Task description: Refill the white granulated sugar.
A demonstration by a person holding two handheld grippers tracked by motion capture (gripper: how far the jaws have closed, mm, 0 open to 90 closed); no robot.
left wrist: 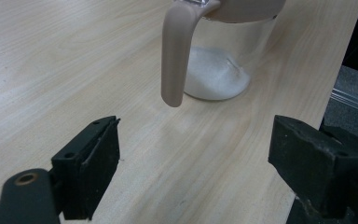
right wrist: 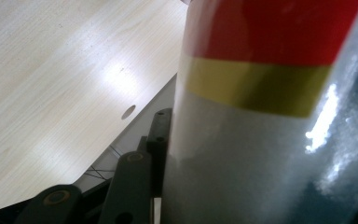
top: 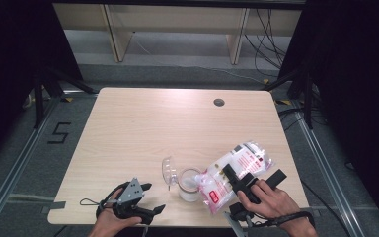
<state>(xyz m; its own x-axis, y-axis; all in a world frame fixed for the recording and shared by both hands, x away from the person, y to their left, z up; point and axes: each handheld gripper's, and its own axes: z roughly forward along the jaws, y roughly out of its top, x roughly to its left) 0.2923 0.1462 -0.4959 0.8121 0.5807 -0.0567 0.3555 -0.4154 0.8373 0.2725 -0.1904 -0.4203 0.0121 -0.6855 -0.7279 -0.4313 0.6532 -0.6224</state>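
Observation:
A clear jar [top: 189, 190] with a beige handle [left wrist: 174, 52] stands near the table's front edge, its lid [top: 168, 170] flipped open to the left. White powder [left wrist: 216, 76] lies heaped in its bottom. My right gripper [top: 252, 177] is shut on a clear bag [top: 238, 159] of white grains with red print, tilted with its lower end at the jar's mouth. In the right gripper view the bag [right wrist: 261, 93] shows red and yellow bands, pressed against the left jaw. My left gripper [top: 153, 198] stands open left of the jar, with nothing between its fingers [left wrist: 98, 154].
The light wooden table [top: 143, 128] has a round cable hole [top: 219, 102] at the back right. Its front edge runs just below both hands. Black stands and cables sit on the floor beyond the table's far corners.

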